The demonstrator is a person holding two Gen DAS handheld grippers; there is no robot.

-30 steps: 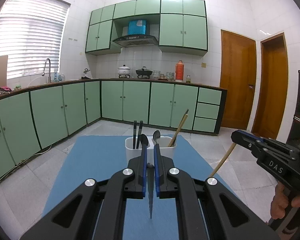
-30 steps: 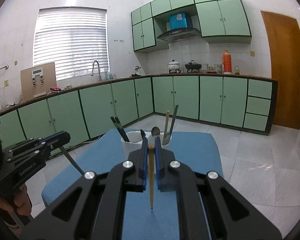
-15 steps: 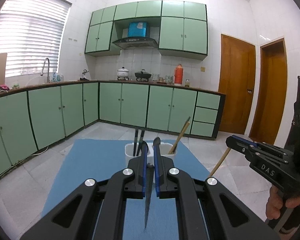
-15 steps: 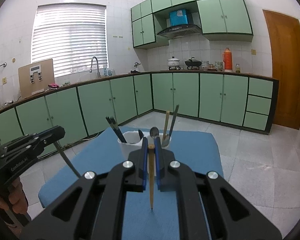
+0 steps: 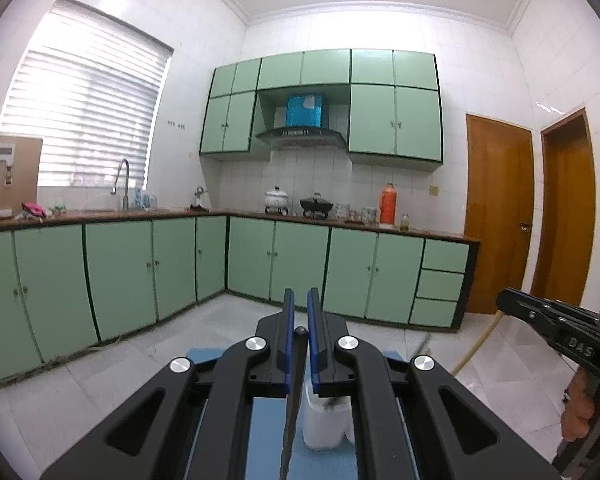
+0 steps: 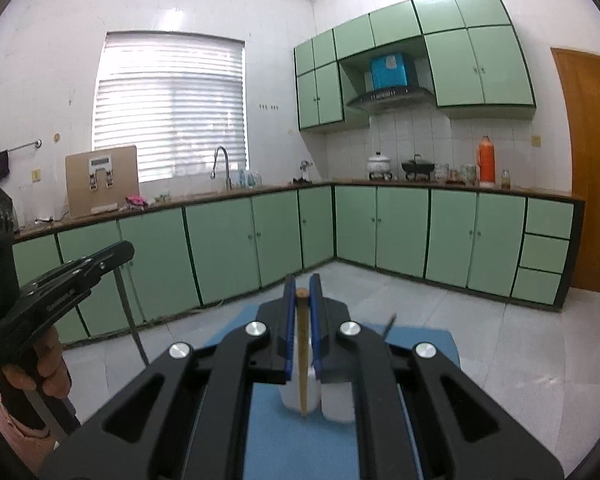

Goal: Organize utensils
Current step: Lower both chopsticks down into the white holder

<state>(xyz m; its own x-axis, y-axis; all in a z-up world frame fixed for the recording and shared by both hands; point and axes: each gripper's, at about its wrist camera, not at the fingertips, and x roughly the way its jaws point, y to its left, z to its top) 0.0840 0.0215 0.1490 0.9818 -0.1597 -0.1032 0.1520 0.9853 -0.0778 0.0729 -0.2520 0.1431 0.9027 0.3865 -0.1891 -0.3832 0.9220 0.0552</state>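
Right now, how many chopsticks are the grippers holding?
2: a dark chopstick in the left gripper, a wooden chopstick in the right gripper.

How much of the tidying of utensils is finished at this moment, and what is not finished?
Partly done, it seems. The white holder on the blue mat is mostly hidden, so its contents cannot be judged. In hand: the left tool grips a dark chopstick, the right tool a wooden chopstick. Left: both must go into the holder.

both our wrist cams ride close behind their fingers, facing nearly level at the green cabinets, we share the white holder, blue mat
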